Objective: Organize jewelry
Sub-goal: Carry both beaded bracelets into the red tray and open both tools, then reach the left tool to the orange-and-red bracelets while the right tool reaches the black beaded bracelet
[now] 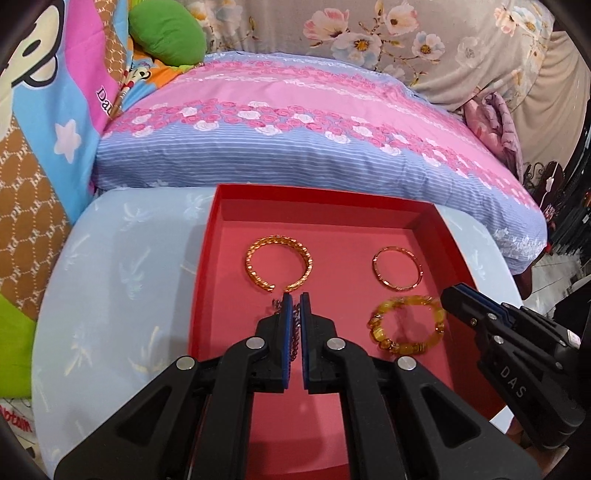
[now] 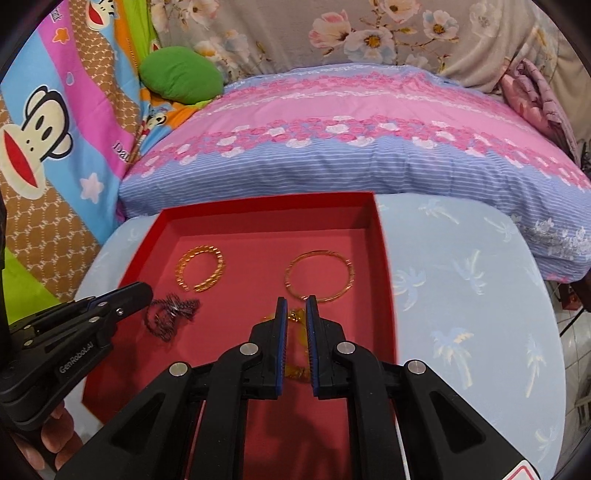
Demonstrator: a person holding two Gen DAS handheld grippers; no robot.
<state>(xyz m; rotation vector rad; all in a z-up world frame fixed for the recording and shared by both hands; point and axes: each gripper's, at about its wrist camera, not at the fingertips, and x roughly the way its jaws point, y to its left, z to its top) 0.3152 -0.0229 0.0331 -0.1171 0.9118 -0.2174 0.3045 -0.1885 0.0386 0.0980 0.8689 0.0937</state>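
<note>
tongs both narrowly parted, empty, over red tray (image 1: pixel 424 221); chain (image 2: pixel 170 314) near left wall.

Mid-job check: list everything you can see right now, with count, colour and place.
Tray: 1, red, on the light blue cushion.
Open cuff bangle: 1, gold, tray far left.
Thin bangle: 1, gold, tray far right.
Beaded bracelet: 1, amber, tray near right.
Chain: 1, dark, tray near left.
Pillow: 1, pink and blue, behind the tray.
Green cushion: 1, far left.
Left gripper: over the chain, jaws narrowly apart.
Right gripper: over the beaded bracelet, jaws narrowly apart.
</note>
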